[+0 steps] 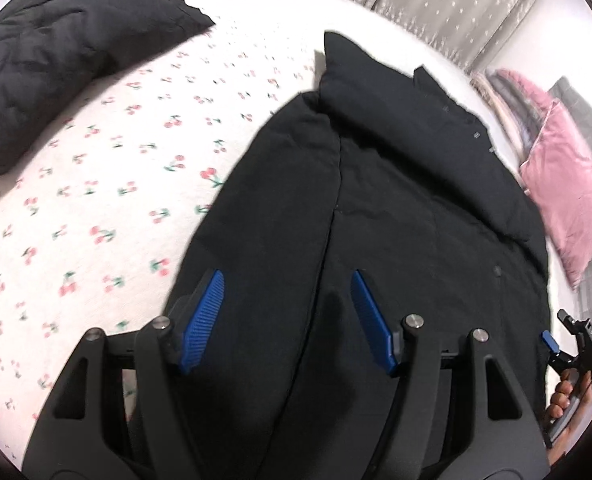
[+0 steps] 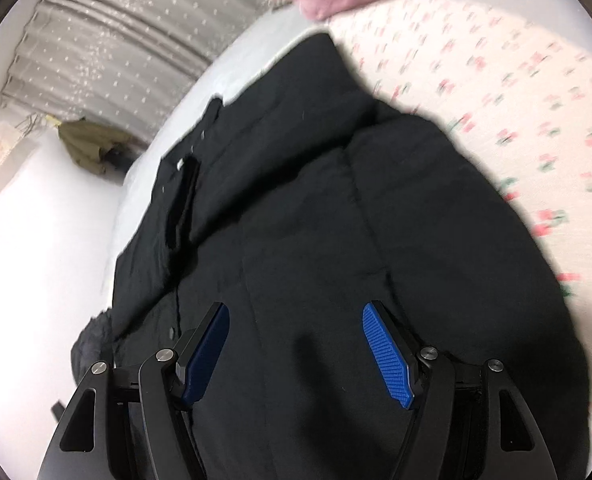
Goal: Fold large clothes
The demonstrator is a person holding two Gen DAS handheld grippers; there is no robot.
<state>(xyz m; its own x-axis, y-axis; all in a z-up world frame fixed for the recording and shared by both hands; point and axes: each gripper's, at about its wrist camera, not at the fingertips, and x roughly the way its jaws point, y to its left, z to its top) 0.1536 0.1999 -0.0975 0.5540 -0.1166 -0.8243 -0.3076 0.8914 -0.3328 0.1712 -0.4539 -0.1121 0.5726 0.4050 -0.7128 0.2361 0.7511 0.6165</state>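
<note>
Left gripper (image 1: 288,312) is seen angled steeply down over the black jacket (image 1: 376,220), low centre of the left wrist view. Its jaws are held apart at a moderate width; nothing is clamped between the blue pads (image 1: 202,320), and only dark fabric is seen beneath the gap. Whether the fingertips touch the cloth cannot be told.

Right gripper (image 2: 296,340) is likewise tilted downward over the same jacket, low centre of the right wrist view. Its jaws are also set moderately apart, with no fold of fabric caught between them. In the left wrist view, this second tool is glimpsed at the lower right edge, gripped by a hand (image 1: 568,396) whose fingers are curled around the handle.

The jacket is laid on the cherry-print sheet (image 1: 116,152), filling the centre and right of the left view, collar end toward the top of the frame. A second dark padded garment (image 1: 56,68) is noted in the upper left, well apart from the first. A pink cushion (image 1: 568,208) is recorded at the right edge, grey dotted curtains (image 1: 436,4) along the top.

No brand, label or legible writing is made out on any item; small snaps are visible on the jacket front.
</note>
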